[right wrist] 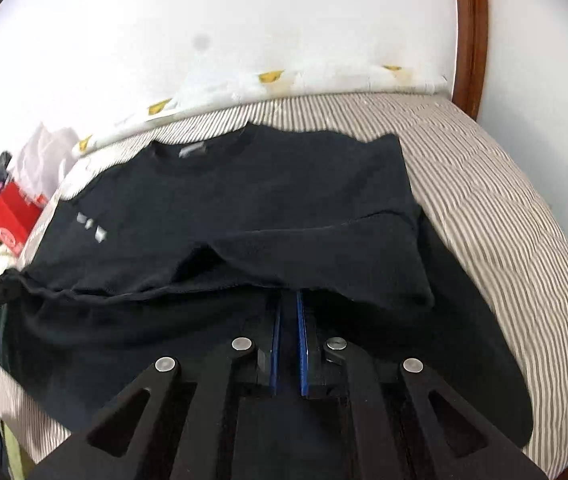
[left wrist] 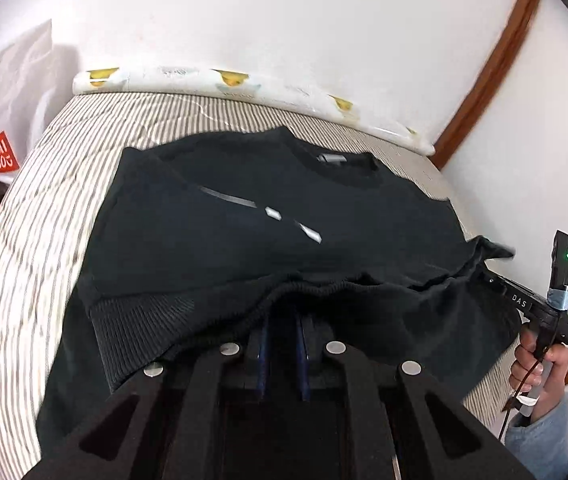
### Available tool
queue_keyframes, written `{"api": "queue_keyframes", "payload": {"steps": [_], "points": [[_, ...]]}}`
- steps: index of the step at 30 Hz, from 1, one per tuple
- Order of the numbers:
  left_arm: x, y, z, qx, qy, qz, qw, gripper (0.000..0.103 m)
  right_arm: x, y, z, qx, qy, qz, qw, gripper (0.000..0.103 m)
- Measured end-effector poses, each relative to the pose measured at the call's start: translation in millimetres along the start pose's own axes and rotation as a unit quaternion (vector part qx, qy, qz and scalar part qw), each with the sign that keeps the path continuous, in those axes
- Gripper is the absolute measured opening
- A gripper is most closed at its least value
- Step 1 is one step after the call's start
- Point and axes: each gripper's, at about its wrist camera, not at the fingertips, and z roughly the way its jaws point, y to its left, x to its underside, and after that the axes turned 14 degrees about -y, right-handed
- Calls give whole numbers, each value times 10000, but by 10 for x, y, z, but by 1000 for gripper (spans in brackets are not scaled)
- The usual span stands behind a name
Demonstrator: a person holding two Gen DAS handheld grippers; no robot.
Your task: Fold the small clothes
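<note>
Both grippers, left (left wrist: 281,322) and right (right wrist: 288,312), have fingers pinched on the black sweater's (left wrist: 243,232) hem, lifted mid-frame above the striped bed (right wrist: 484,208).

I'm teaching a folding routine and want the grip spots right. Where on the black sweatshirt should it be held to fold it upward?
Hold the black sweatshirt by its ribbed bottom hem, one grip near each end, coming in from the near edge. The collar lies at the far side, so the hem is the free edge to carry over. The left gripper and right gripper look clamped there.
</note>
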Motion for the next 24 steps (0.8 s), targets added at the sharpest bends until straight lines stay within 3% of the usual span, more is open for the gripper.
{"api": "queue_keyframes", "payload": {"steps": [6, 11, 13, 17, 24], "points": [[-282, 110, 216, -407, -88, -78, 9991, 11, -240, -202, 424, 232, 149, 512, 9983, 7], [-377, 268, 114, -665, -240, -30, 9975, 12, -388, -327, 313, 521, -258, 497, 9971, 9], [-366, 365, 72, -738, -213, -42, 9970, 19, -417, -381, 297, 531, -285, 446, 9972, 14], [-323, 565, 84, -940, -26, -41, 9956, 26, -450, -427, 343, 576, -246, 117, 9980, 49], [-348, 623, 258, -817, 219, 218, 9962, 30, -530, -404, 521, 553, -154, -297, 9979, 50]]}}
